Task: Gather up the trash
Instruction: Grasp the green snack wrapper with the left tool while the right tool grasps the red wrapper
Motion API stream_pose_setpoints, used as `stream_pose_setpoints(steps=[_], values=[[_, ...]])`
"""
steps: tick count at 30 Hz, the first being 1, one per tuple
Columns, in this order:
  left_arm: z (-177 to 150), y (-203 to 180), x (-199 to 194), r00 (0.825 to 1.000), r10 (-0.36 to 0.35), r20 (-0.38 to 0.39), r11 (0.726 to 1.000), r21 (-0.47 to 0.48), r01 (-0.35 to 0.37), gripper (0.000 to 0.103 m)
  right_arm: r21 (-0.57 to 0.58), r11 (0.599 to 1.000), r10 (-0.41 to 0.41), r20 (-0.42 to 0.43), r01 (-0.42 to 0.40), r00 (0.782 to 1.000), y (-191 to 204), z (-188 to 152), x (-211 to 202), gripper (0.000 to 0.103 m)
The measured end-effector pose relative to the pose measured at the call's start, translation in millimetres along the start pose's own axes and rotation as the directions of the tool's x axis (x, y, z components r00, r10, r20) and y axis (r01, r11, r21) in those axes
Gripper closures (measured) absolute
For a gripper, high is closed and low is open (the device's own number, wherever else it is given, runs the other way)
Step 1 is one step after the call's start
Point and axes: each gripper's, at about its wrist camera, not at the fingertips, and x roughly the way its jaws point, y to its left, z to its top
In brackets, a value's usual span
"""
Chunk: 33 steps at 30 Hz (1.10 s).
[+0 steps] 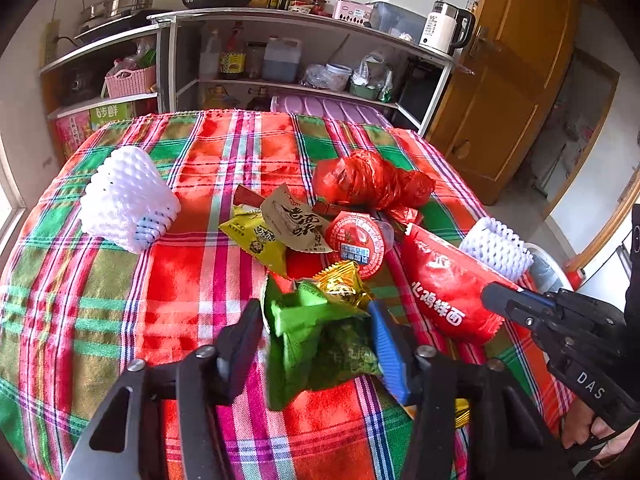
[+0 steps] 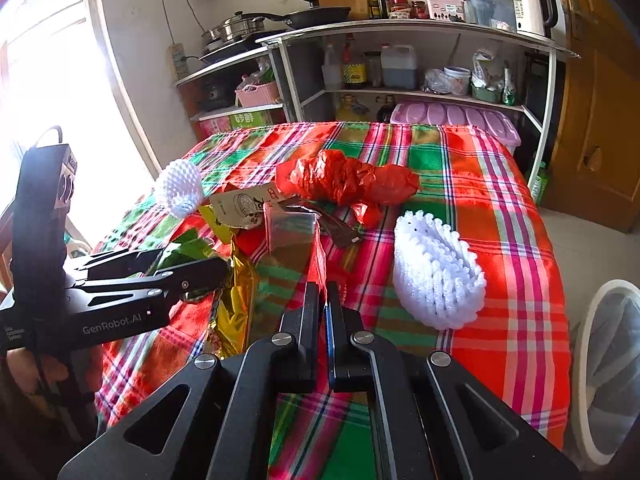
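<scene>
Trash lies on a plaid tablecloth [image 1: 120,320]. My left gripper [image 1: 316,320] is shut on a green wrapper [image 1: 312,332]; a gold wrapper [image 1: 342,282] lies just beyond. My right gripper [image 2: 323,292] is shut on the edge of a red noodle packet [image 1: 448,288], seen edge-on in the right wrist view [image 2: 318,252]. It also shows in the left wrist view [image 1: 496,300]. Further off lie a yellow packet [image 1: 256,240], a tan packet [image 1: 296,220], a red-lidded cup [image 1: 354,240], a crumpled red bag [image 1: 372,180] and two white foam nets [image 1: 128,200] [image 2: 436,276].
A white bin with a liner [image 2: 612,360] stands right of the table. A shelf unit [image 2: 400,88] with bottles, pans and a kettle stands behind the table. A wooden door [image 1: 508,92] is at the right, a bright window [image 2: 48,80] at the left.
</scene>
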Motion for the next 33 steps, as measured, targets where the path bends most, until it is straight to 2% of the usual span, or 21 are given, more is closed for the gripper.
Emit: stream_pose_setpoints(steps=[3, 6, 13, 18, 19, 21, 22, 23, 26, 31, 33], values=[[-0.5, 2.6, -0.8, 1.0, -0.015, 0.003, 1.0, -0.008, 0.015, 0.06, 0.004, 1.0, 0.002, 0.007, -0.002, 1.0, -0.8, -0.5, -1.2, 0.101], [-0.3, 2.3, -9.7, 0.999, -0.003, 0.045, 1.0, -0.001, 0.003, 0.061, 0.019, 1.0, 0.012, 0.016, -0.012, 1.0, -4.4, -0.5, -4.5, 0.101], [2.3, 1.4, -28.2, 0.996, -0.017, 0.092, 1.0, -0.004, 0.018, 0.061, 0.031, 0.999, 0.027, 0.05, -0.029, 0.998, -7.0, 1.7, -15.3, 0.101], [3.1, 2.1, -31.1, 0.995, -0.022, 0.097, 1.0, -0.016, 0.023, 0.061, -0.014, 1.0, -0.012, 0.054, 0.012, 0.998, -5.1, 0.0, -19.6, 0.1], [2.9, 2.5, -31.7, 0.995, -0.022, 0.097, 1.0, -0.019, 0.024, 0.061, -0.024, 1.0, -0.015, 0.035, 0.016, 0.999, -4.6, -0.5, -17.4, 0.094], [2.2, 3.7, -32.5, 0.995, -0.025, 0.098, 0.999, -0.024, 0.028, 0.061, -0.053, 0.998, -0.041, 0.024, 0.042, 0.999, -0.8, -0.7, -17.0, 0.074], [2.1, 4.4, -32.9, 0.995, -0.024, 0.098, 0.999, -0.026, 0.027, 0.061, -0.062, 0.997, -0.041, 0.027, 0.043, 0.999, 0.9, -0.1, -17.0, 0.051], [2.0, 4.6, -33.0, 0.995, -0.024, 0.098, 0.999, -0.027, 0.026, 0.061, -0.072, 0.997, -0.023, 0.013, 0.024, 1.0, 3.2, 1.0, -13.5, 0.04], [1.8, 4.2, -34.1, 0.994, -0.033, 0.101, 0.999, -0.027, 0.036, 0.061, -0.101, 0.995, 0.002, -0.029, -0.005, 1.0, 10.3, 1.1, 0.3, 0.04], [1.8, 4.2, -33.2, 0.995, -0.037, 0.098, 0.999, -0.03, 0.04, 0.061, -0.101, 0.995, -0.011, -0.093, 0.002, 0.996, 12.4, 0.4, 30.0, 0.04], [1.9, 4.5, -32.6, 0.995, -0.042, 0.095, 0.999, -0.029, 0.045, 0.061, -0.102, 0.994, -0.036, -0.106, 0.025, 0.994, 11.3, 0.0, 38.3, 0.049]])
